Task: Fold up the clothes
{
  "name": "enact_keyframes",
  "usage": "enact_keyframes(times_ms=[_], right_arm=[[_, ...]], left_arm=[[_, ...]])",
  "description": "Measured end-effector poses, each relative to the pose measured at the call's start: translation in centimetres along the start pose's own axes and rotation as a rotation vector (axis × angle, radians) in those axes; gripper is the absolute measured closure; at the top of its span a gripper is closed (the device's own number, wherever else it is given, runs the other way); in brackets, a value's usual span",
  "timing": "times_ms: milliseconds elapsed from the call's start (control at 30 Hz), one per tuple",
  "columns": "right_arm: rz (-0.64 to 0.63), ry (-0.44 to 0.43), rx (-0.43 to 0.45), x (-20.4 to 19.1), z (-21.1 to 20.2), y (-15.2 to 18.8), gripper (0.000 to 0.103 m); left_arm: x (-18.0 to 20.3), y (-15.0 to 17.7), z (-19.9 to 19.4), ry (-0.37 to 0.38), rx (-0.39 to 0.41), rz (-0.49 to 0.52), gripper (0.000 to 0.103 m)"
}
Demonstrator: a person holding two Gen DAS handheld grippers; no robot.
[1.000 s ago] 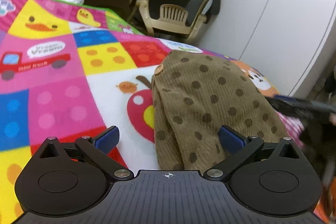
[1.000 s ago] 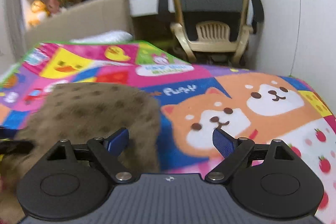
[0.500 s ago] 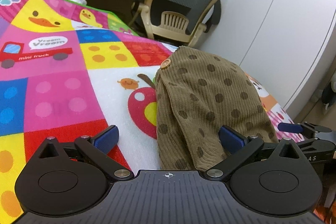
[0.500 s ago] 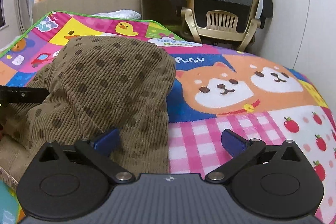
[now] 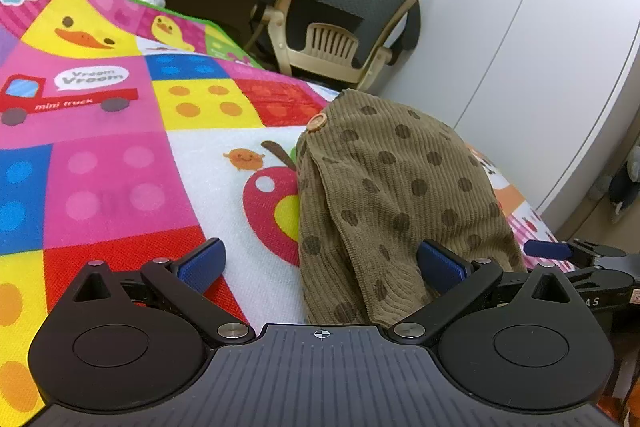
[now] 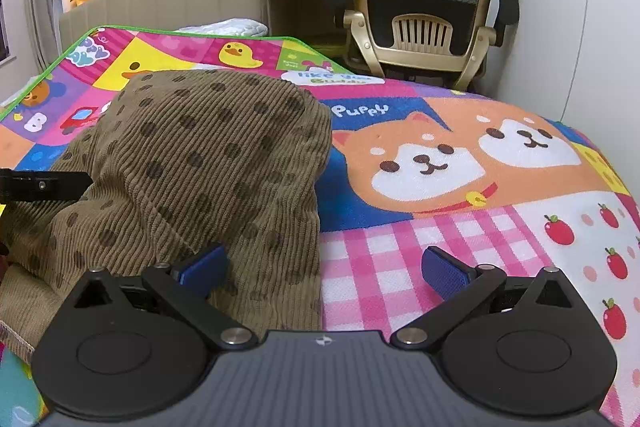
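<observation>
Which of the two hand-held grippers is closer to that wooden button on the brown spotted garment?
Left. The left hand-held gripper faces the garment's edge where the button sits. The right hand-held gripper is at the opposite edge, and its own view doesn't show the button.

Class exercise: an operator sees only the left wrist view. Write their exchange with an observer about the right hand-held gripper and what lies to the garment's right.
Operator: Is the right hand-held gripper holding anything?
Observer: No. The right hand-held gripper is open, straddling the right edge of the brown dotted garment.
Operator: What is right of that edge?
Observer: Pink checked mat nearby, and two printed puppy faces further back.
</observation>
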State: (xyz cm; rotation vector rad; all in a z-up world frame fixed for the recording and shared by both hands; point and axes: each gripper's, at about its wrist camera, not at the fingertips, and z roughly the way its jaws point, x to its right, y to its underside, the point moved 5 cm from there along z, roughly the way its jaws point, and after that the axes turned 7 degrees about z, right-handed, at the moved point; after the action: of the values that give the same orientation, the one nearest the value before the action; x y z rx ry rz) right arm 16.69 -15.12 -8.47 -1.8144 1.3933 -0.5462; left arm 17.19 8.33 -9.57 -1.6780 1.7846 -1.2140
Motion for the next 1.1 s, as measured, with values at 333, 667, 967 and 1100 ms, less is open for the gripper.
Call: enact_keyframes(times_ms=[333, 667, 967, 1100], right_arm=[[0.002, -0.063, 0.159, -1.5, -3.8, -3.4, 0.0], [-0.182, -0.021, 0.072, -4.3, -0.3, -1.0, 0.0], [-0.036, -0.138, 0.112, -1.0, -2.8, -5.8, 0.0], [-0.01, -0.053, 0.157, 0.8, -0.6, -8.5, 0.0]], left_arm=[[-0.1, 0.0, 0.0, 0.008, 0.003, -0.01, 0.0], [1.7, -5.3, -2.6, 0.076, 0.064, -0.02, 0.0], [3.5, -4.1, 3.7, -0.062, -0.053, 0.131, 0.0], [3.0, -3.8, 3.6, -0.049, -0.047, 0.113, 0.0]])
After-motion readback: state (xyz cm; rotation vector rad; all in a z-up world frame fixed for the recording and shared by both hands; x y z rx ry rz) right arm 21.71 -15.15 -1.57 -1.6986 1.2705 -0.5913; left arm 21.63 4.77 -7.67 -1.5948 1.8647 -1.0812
